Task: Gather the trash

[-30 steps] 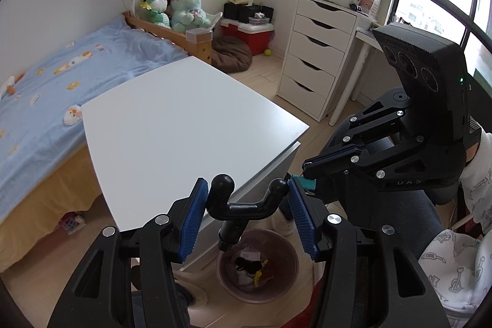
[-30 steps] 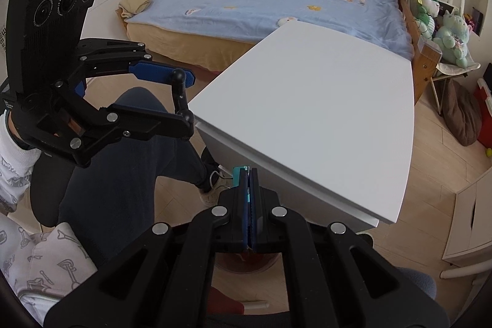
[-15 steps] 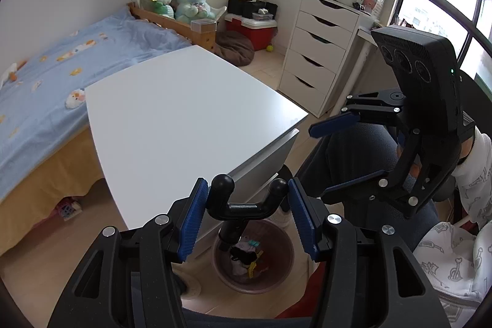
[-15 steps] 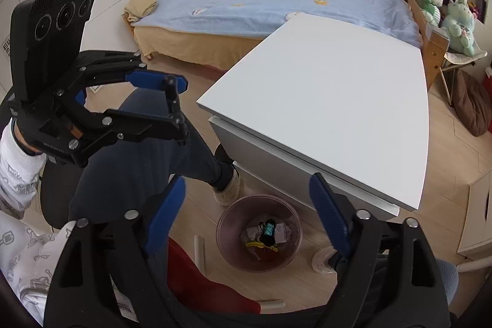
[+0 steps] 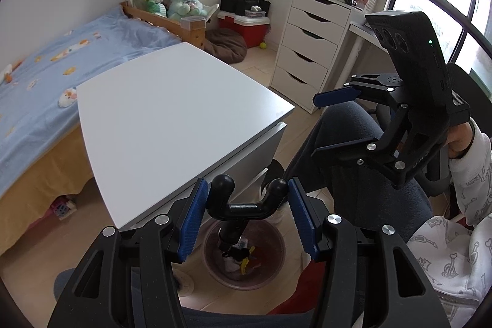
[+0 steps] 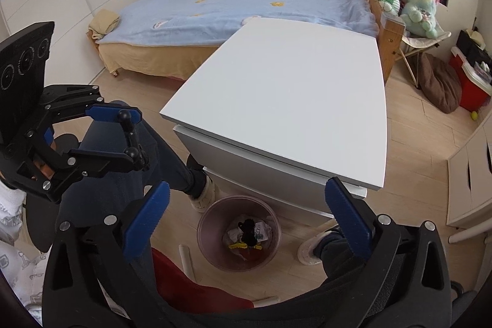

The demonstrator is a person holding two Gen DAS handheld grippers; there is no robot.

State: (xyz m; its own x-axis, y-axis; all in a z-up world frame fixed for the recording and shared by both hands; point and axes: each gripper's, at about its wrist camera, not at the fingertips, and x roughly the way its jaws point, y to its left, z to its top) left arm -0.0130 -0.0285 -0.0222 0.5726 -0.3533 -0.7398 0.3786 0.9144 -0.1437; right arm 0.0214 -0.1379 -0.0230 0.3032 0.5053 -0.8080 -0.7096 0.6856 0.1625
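Black Y-shaped piece (image 5: pixel 243 202), matte, hard, with two ball-tipped prongs and a short stem: clamped between the ribbed blue pads of the left gripper (image 5: pixel 243 212), one ball against each pad, stem hanging over the bin (image 6: pixel 238 232). Bin: round, translucent brownish plastic, on pale wood flooring beside the white table's (image 6: pixel 286 100) near corner, holding crumpled paper, a black scrap and something yellow. Right gripper (image 6: pixel 246 217): jaws just opened, now spread wide with nothing between them, directly above the bin; the person's dark-trousered leg (image 6: pixel 160 156) flanks it.
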